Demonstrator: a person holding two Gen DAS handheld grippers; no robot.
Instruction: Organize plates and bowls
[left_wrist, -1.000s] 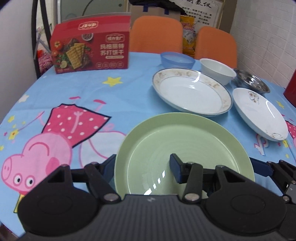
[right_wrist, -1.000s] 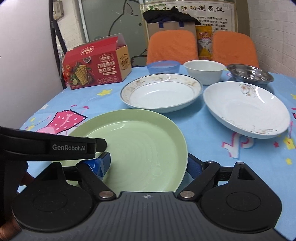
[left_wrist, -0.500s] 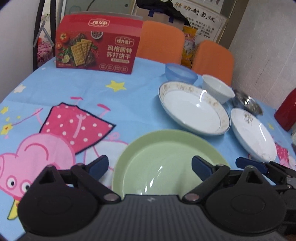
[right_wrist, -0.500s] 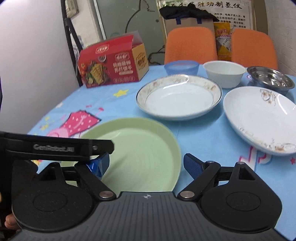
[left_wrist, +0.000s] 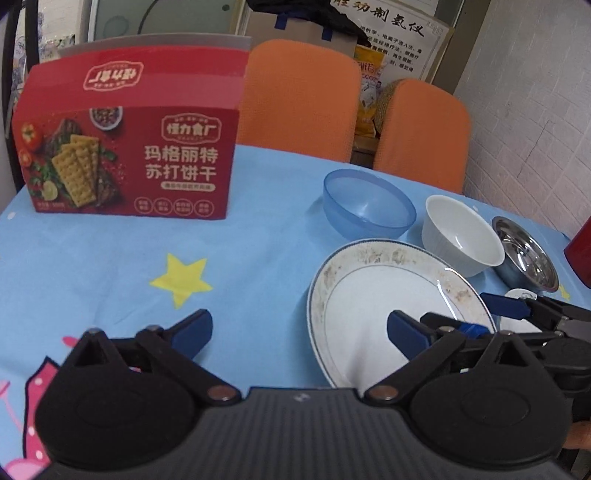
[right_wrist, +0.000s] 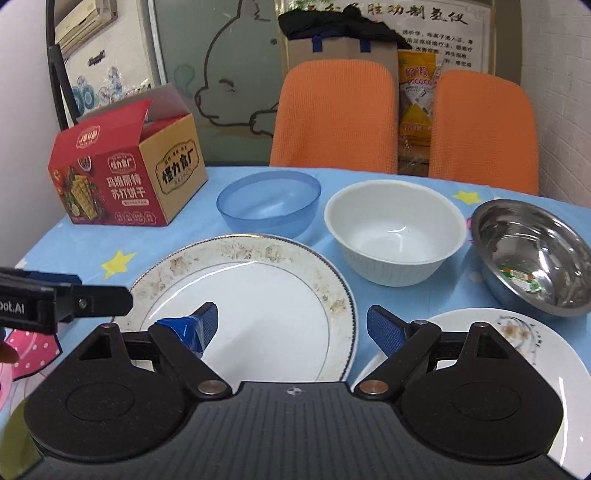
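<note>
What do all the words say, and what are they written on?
"玛格丽特 苏打饼干": front of the red cracker box.
"怪力食厂": badge on the box front and on its tan side.
"oot.AI", cut off: left gripper, seen by the right wrist camera.
Wall poster, yellow snack bag, bowl sticker: too blurred to read.

Between the right gripper's (right_wrist: 291, 326) blue-padded black jaws lies a white plate (right_wrist: 258, 314) with a faded brown floral rim and thin dark edge line. Beyond the jaws stand a translucent blue bowl (right_wrist: 269, 206), a plain white ribbed bowl (right_wrist: 395, 236) and a shiny steel bowl (right_wrist: 532, 254). Left of them sits a red cracker box (right_wrist: 125, 177); the tablecloth (left_wrist: 110, 266) is sky blue with yellow stars.
</note>
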